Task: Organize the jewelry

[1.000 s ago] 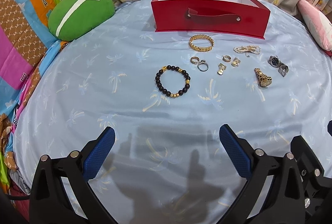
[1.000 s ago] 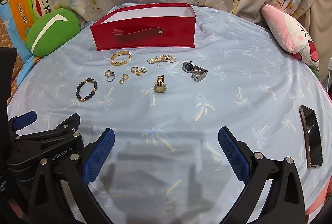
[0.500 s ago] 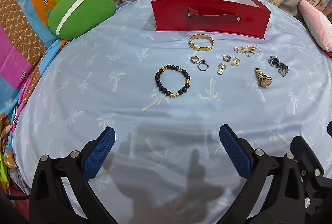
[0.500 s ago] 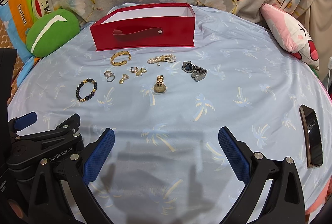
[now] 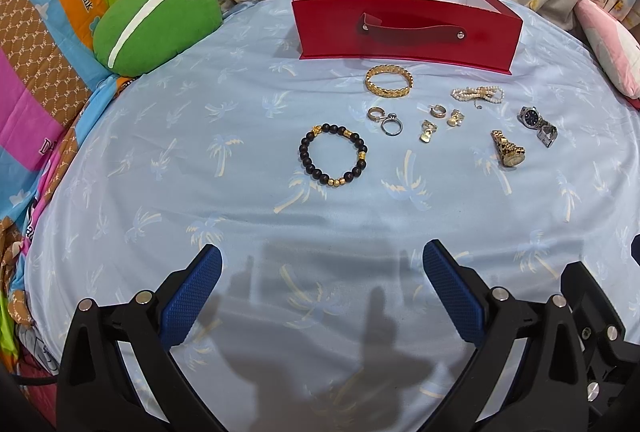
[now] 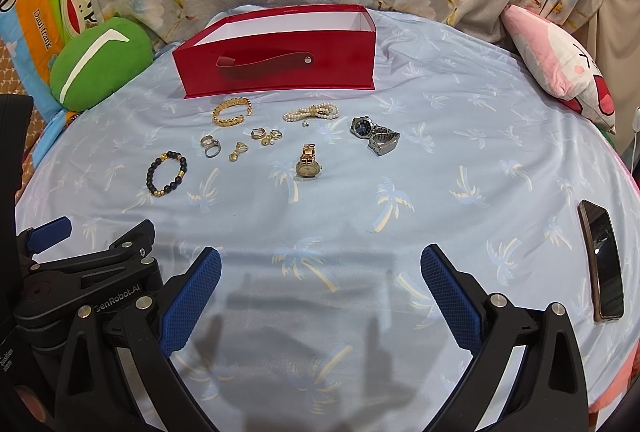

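1. The open red rectangular cardboard box (image 5: pixel 406 27), the likely destination, stands at the far end of the pale blue palm-print sheet (image 5: pixel 200 191).
2. Left gripper (image 5: pixel 322 278) and right gripper (image 6: pixel 320 278) hover spread and empty, well short of the box, unchanged from earlier.
3. The black-and-gold beaded bracelet (image 5: pixel 333 159) and the other jewelry lie loose before the box, unmoved.

Jewelry (image 5: pixel 428 115) before box (image 5: pixel 406 39)

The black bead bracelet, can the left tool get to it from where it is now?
Probably yes. The black bead bracelet lies flat on the sheet ahead of the open left tool, with only bare blue sheet between them and nothing on top.
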### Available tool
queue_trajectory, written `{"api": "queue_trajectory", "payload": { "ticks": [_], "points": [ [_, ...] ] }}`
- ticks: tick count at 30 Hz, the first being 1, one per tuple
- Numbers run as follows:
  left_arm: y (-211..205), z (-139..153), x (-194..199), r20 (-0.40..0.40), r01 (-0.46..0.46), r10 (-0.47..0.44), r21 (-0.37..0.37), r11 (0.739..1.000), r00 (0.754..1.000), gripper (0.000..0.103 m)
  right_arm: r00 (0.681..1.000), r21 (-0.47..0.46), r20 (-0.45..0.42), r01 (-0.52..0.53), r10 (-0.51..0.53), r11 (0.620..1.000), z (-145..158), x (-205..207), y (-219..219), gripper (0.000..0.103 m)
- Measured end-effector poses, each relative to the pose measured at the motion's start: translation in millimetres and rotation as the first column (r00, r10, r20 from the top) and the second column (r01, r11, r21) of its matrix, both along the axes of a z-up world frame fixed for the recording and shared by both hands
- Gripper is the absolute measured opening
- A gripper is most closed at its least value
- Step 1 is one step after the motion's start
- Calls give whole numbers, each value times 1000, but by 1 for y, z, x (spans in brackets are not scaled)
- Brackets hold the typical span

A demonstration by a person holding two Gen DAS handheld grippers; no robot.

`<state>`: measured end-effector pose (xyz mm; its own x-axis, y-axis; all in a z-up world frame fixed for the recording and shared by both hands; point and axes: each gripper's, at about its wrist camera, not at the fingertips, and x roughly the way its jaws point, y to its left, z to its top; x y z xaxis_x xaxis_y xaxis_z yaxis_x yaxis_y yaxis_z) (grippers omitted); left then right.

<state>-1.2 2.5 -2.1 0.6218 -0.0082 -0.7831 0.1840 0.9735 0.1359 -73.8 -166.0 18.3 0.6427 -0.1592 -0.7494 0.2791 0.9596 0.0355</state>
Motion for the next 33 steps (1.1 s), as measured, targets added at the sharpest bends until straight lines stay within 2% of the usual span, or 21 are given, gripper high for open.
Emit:
{"api": "queue_trajectory", "payload": {
  "ticks": [26,29,33],
  "points": [
    [2,-4,0,-10,7,-7,-5,1000,1000,98,1000,11,5,-6,6,1000,-3,1,-2,98],
    [2,-8,4,-35,20,-21,-15,1000,999,98,1000,9,9,-7,7,1000,-6,5,-6,98],
    [14,-11,15,-57,-11,8,-54,998,998,98,1000,17,-8,3,-3,1000,-12,15,-13,98]
  ]
}}
